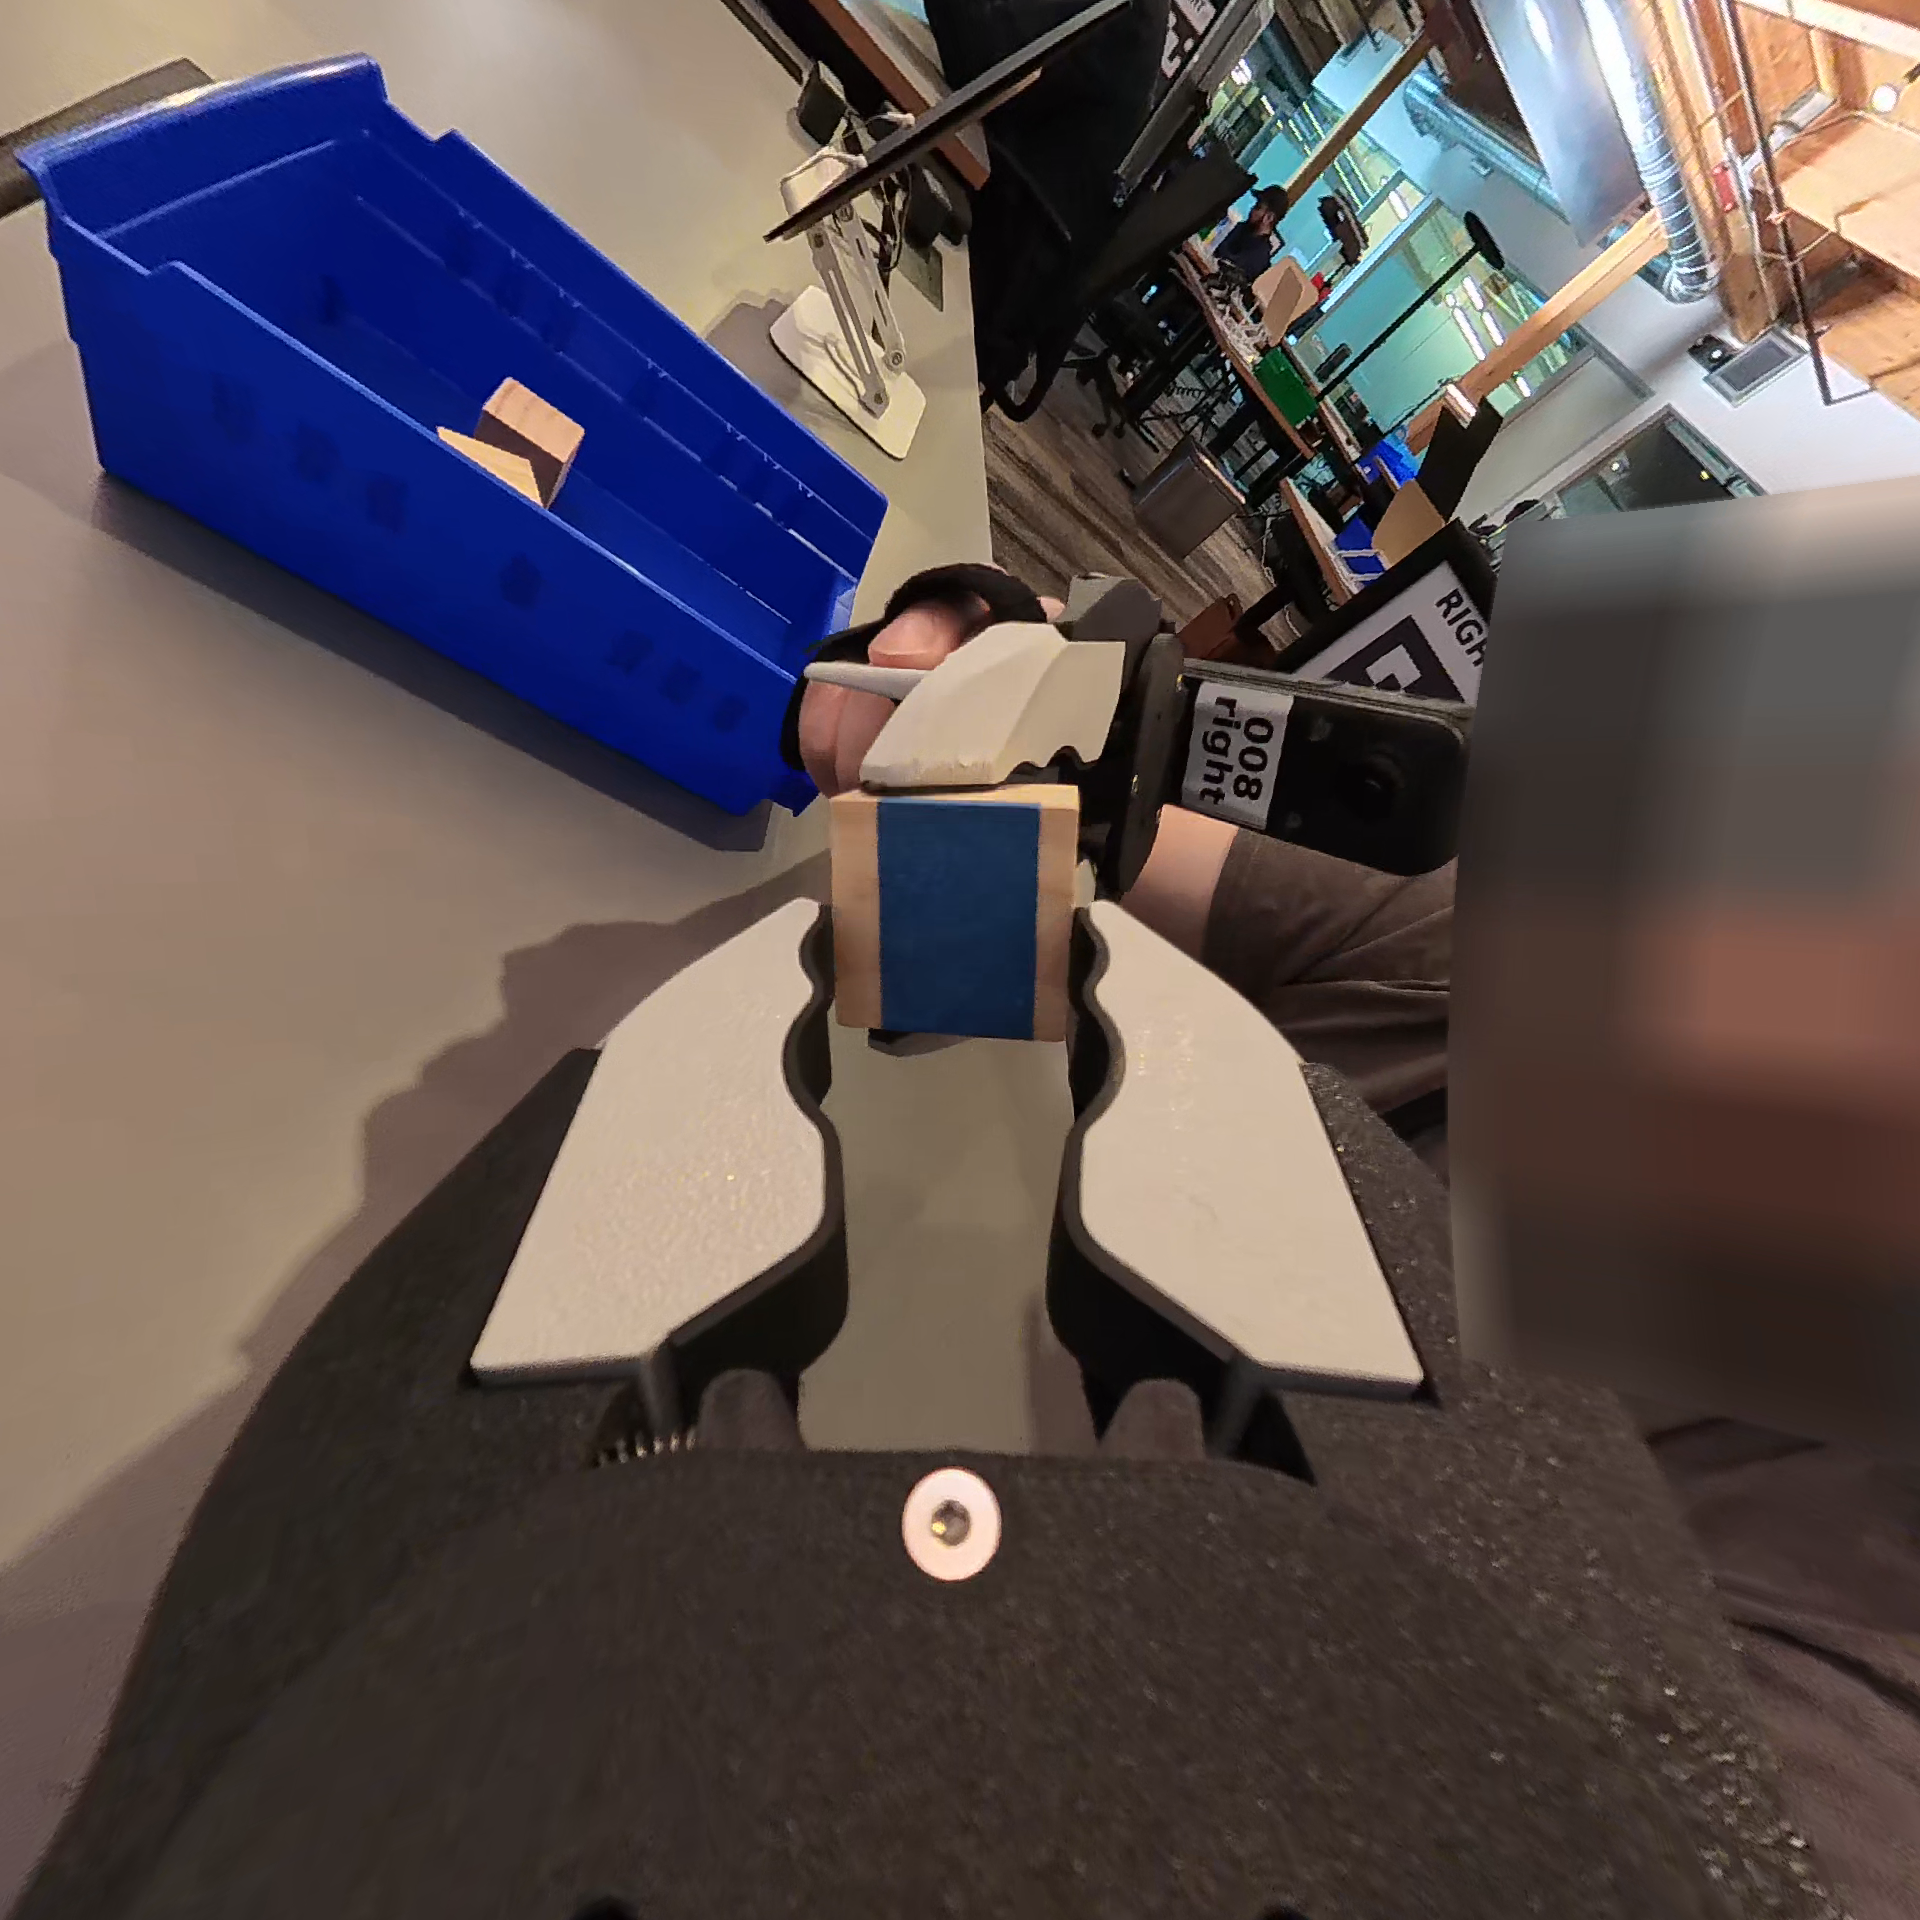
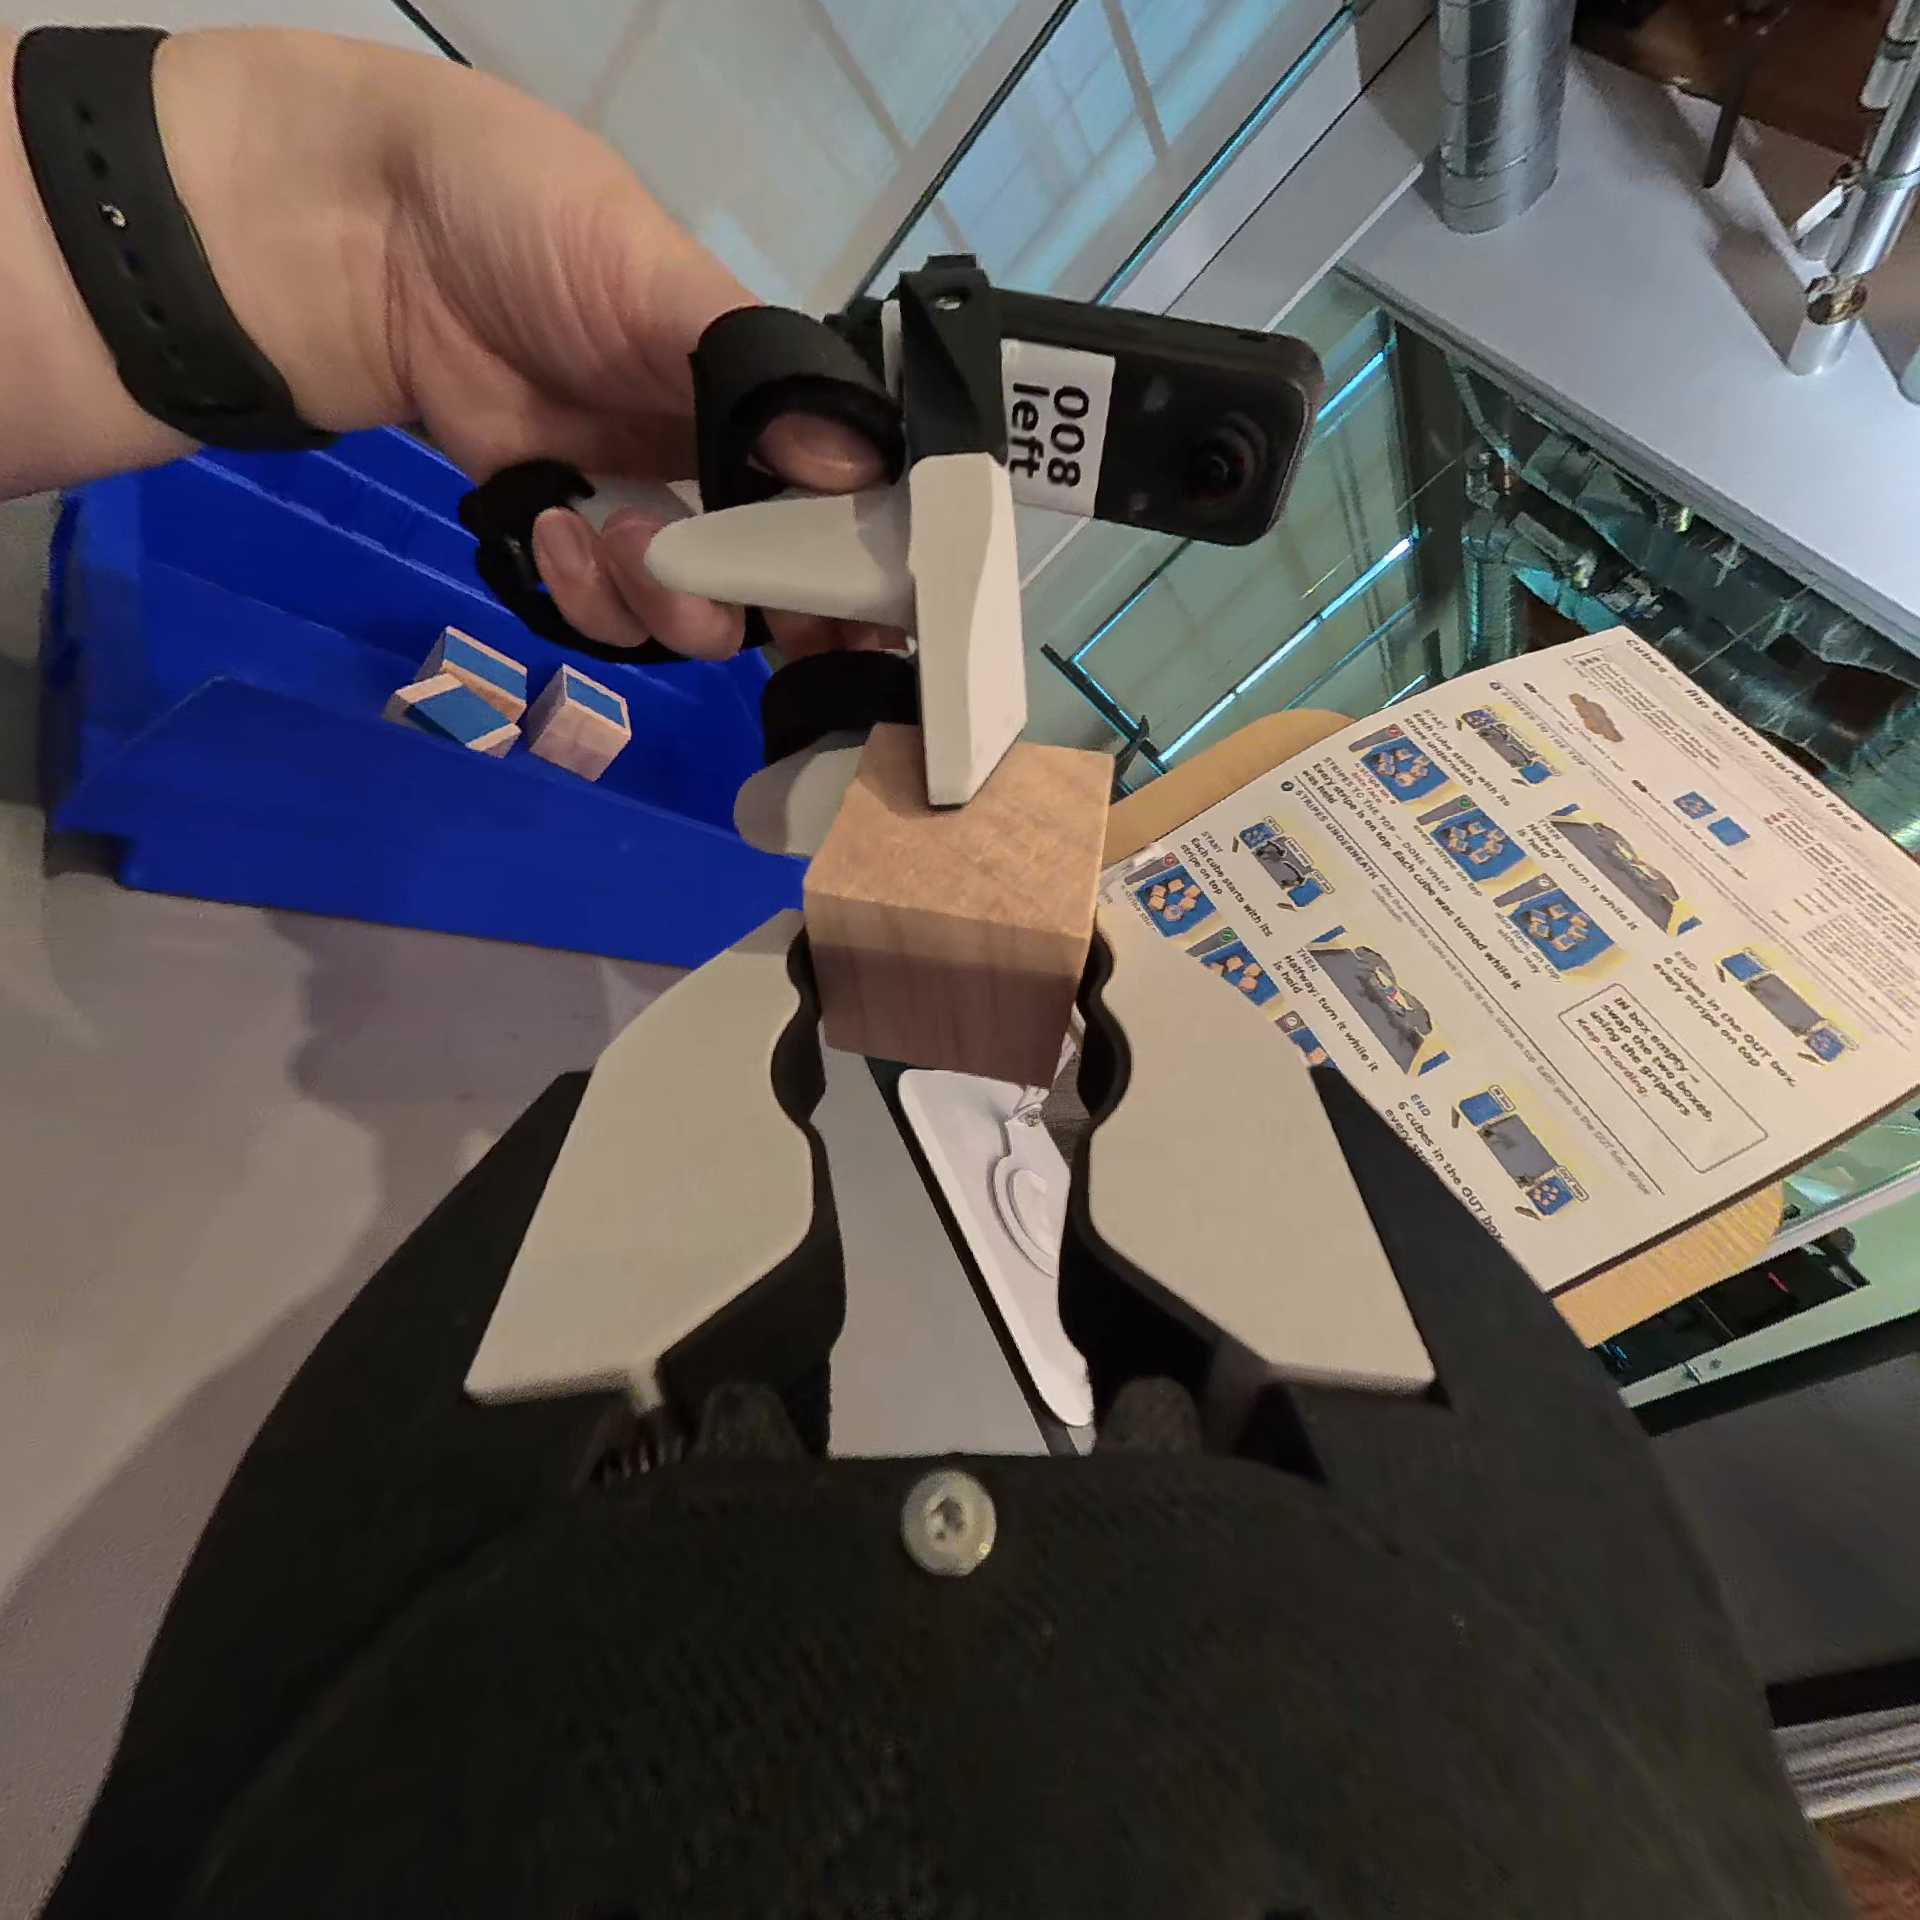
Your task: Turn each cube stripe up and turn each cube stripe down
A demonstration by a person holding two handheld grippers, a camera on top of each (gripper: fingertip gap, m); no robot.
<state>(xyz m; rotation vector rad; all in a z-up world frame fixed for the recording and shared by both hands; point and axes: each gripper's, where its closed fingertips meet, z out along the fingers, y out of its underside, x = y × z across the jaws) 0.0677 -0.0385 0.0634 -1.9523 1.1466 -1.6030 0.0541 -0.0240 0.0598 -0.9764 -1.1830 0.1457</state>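
Note:
A wooden cube is held in the air between both grippers. In the left wrist view its blue stripe faces the camera. My left gripper is shut on its two sides. A finger of the right gripper presses on its top edge. In the right wrist view the same cube shows only plain wood. My right gripper is shut on its sides, with a left gripper finger on its top face.
A blue bin on the grey table holds two plain-looking cubes. A blue bin in the right wrist view holds cubes with blue stripes showing. A printed instruction sheet stands to the right. A white stand base lies below the cube.

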